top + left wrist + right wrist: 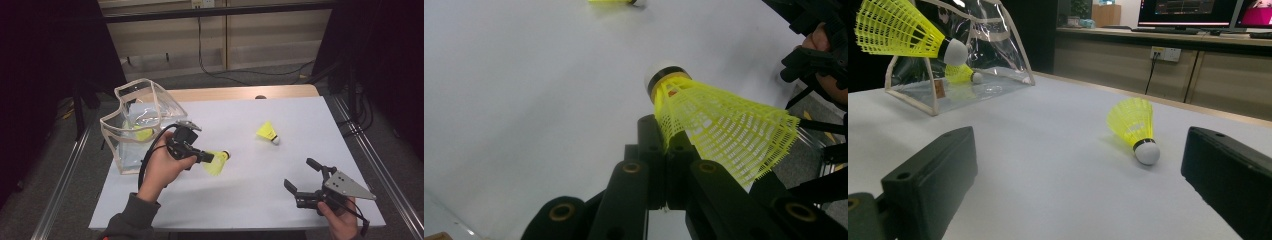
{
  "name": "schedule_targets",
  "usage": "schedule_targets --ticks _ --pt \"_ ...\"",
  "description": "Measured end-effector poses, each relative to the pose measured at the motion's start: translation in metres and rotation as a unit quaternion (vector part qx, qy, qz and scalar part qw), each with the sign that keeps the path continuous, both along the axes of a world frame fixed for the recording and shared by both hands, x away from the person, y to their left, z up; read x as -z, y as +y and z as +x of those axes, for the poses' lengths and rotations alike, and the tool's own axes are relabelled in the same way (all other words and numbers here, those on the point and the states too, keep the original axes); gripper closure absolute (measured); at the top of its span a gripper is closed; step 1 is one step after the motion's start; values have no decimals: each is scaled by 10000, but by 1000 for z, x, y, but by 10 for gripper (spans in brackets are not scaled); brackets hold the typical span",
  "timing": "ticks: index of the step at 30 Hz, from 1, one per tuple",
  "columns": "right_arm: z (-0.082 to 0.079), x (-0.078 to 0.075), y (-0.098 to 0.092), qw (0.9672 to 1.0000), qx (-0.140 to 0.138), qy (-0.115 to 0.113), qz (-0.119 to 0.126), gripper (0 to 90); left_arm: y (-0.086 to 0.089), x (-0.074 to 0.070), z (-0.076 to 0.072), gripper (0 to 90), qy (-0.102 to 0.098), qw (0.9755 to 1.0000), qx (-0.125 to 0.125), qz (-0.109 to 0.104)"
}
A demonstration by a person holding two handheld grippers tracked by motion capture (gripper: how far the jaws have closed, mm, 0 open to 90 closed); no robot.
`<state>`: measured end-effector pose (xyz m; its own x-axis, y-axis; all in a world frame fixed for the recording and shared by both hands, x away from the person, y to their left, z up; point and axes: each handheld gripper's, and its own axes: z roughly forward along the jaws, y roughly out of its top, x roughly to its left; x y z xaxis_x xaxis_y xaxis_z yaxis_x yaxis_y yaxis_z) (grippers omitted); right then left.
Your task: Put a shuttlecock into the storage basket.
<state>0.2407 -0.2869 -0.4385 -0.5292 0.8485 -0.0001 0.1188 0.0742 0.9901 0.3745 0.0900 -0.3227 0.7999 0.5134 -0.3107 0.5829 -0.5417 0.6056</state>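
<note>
Left tongs (204, 157) clamp the yellow skirt of a shuttlecock (218, 162), held clear of the table (300, 120) at the pouch's four o'clock. Right tongs (301, 181) gape, idle, at five o'clock. One shuttlecock (144, 133) lies in the clear pouch (150, 92); another (268, 132) waits at two o'clock. Carrying step, by the look; next, swing to ten o'clock, over the pouch mouth, then release.

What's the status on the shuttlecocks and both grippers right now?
Left gripper shut on held shuttlecock, near clear bag. Right gripper open, holding nothing. Loose shuttlecock lies on table; another inside bag. Path unobstructed.
</note>
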Motion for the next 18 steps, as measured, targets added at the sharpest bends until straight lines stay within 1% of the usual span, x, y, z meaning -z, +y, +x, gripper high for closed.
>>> schedule_targets --ticks 4,5,9,13,15,18 --pt "0 0 1 10000 13 -30 11 12 0 -5 1 893 -3 10000 -34 -23" --pt "0 0 1 10000 4 -13 4 12 1 -7 2 893 -44 10000 -46 -19" --pt "0 0 1 10000 13 -15 30 12 4 -12 4 893 -36 10000 -73 -20" --pt "0 0 1 10000 13 -26 15 12 7 -18 5 893 -34 10000 -75 11" --pt "1 0 1 10000 5 -26 3 12 6 -20 5 893 -38 9999 -101 -6" --pt "1 0 1 10000 -1 -23 -11 12 6 -24 6 893 -39 10000 -67 22"
